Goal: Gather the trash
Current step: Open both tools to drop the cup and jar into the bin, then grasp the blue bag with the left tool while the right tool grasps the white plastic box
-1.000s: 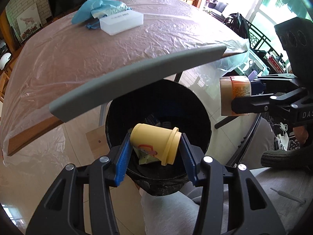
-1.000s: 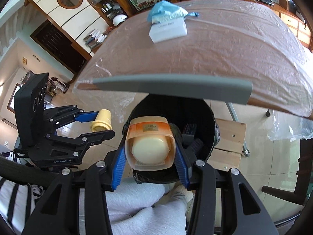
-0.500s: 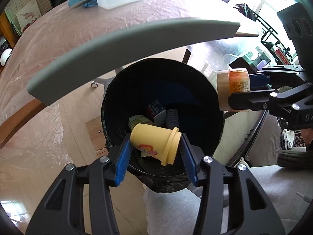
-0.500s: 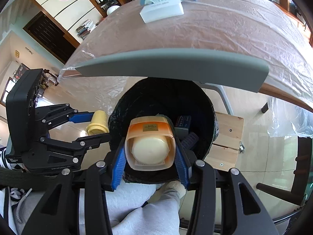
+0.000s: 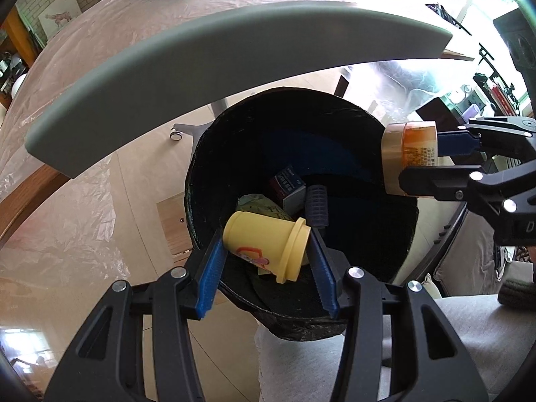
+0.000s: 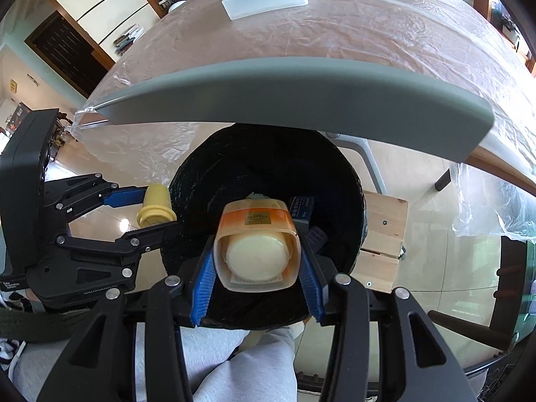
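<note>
A: As the left wrist view has it, the left gripper (image 5: 266, 251) is clamped on the yellow tub (image 5: 264, 246), blue pads on its base and lid end, so its long axis runs left to right across the jaws. It sits at lower centre, over the near rim of the black-lined trash bin (image 5: 395, 234).

B: And the drop?

A: The bin mouth lies directly below and ahead. Right gripper (image 5: 425, 154) at the right edge, over the bin's right rim.

B: Versus a second ago?

A: Bin fills more of the frame; a small box (image 5: 287, 184) and ribbed roller (image 5: 316, 208) inside now show. Grey table edge (image 5: 234, 57) has climbed toward the top.

B: Right wrist view?

A: Right gripper (image 6: 257, 261) closed on the orange-lidded jar (image 6: 256, 244), jar end-on to the lens, over the bin's (image 6: 348, 184) centre. Left gripper (image 6: 155, 209) at centre left, just at the bin's left rim. The right one looks better centred, I judge.

B: Change?

A: Bin larger; left gripper nearer the rim.
</note>
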The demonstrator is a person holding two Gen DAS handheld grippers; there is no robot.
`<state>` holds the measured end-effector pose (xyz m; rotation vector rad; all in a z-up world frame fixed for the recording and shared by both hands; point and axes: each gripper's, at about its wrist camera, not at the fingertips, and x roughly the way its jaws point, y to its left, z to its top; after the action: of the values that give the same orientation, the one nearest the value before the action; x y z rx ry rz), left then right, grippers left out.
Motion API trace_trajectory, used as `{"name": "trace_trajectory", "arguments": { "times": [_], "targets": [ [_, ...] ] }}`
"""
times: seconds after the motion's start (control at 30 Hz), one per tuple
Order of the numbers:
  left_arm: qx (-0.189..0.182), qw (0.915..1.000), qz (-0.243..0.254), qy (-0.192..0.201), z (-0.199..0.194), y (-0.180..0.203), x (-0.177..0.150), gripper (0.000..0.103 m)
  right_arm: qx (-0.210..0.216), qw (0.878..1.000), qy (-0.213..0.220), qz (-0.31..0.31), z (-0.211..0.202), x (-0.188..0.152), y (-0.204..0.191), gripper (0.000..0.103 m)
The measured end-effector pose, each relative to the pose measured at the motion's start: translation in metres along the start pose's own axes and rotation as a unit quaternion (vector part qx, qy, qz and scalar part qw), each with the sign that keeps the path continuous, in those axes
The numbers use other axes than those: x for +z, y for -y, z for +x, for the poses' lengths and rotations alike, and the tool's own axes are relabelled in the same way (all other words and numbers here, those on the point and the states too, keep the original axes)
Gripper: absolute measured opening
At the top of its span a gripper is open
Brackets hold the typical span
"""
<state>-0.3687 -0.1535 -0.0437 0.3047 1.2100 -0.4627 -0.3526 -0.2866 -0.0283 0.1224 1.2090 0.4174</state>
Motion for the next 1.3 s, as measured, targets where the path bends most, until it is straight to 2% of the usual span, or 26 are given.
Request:
{"name": "trace_trajectory", "arguments": {
  "times": [0.4,0.5,0.53,0.57,0.63,0.77,0.87,0.97,1.0,1.07,1.17,1.3],
  "targets": [
    [0.005,1.0,-0.004,-0.001,0.009,-0.006,0.008,0.05,-0.02,1.0,-0.01,-0.001,0.014,0.004,-0.005,0.045],
    [-0.004,0.9999,-0.008,0.01,0.006,-0.008,0.01,0.05,-0.025,1.0,-0.012,0.0,0.014,0.004,-0.006,0.045],
    [-0.012,0.9998,-0.011,0.013,0.004,-0.008,0.011,0.058,-0.028,1.0,-0.01,-0.001,0.013,0.003,-0.006,0.047],
    [-0.02,0.9996,-0.014,0.014,0.003,-0.009,0.012,0.072,-0.026,1.0,-0.007,0.0,0.012,0.003,-0.006,0.051],
    [-0.027,0.9993,-0.016,0.02,-0.001,-0.01,0.013,0.078,-0.027,1.0,0.008,0.005,0.004,0.001,-0.005,0.075],
    [-0.025,0.9995,-0.009,0.014,-0.007,-0.009,0.013,0.078,-0.038,0.999,0.024,0.001,-0.013,-0.002,-0.004,0.076],
    [-0.037,0.9987,-0.012,0.031,-0.03,-0.012,0.012,0.078,-0.05,0.998,0.046,-0.013,-0.035,-0.002,-0.007,0.077],
    [-0.057,0.9961,-0.019,0.066,-0.067,-0.023,0.015,0.079,-0.07,0.993,0.086,-0.034,-0.067,-0.003,-0.016,0.088],
    [-0.058,0.9946,-0.02,0.084,-0.083,-0.029,0.019,0.081,-0.079,0.99,0.107,-0.04,-0.081,0.0,-0.019,0.093],
    [-0.047,0.9917,-0.022,0.118,-0.108,-0.042,0.031,0.099,-0.085,0.987,0.131,-0.043,-0.095,0.006,-0.021,0.097],
    [-0.032,0.9868,-0.042,0.154,-0.133,-0.07,0.059,0.101,-0.094,0.981,0.166,-0.047,-0.107,0.029,-0.028,0.099],
    [-0.031,0.9844,-0.082,0.152,-0.135,-0.109,0.114,0.101,-0.109,0.976,0.181,-0.053,-0.101,0.067,-0.04,0.099]
  ]
}}
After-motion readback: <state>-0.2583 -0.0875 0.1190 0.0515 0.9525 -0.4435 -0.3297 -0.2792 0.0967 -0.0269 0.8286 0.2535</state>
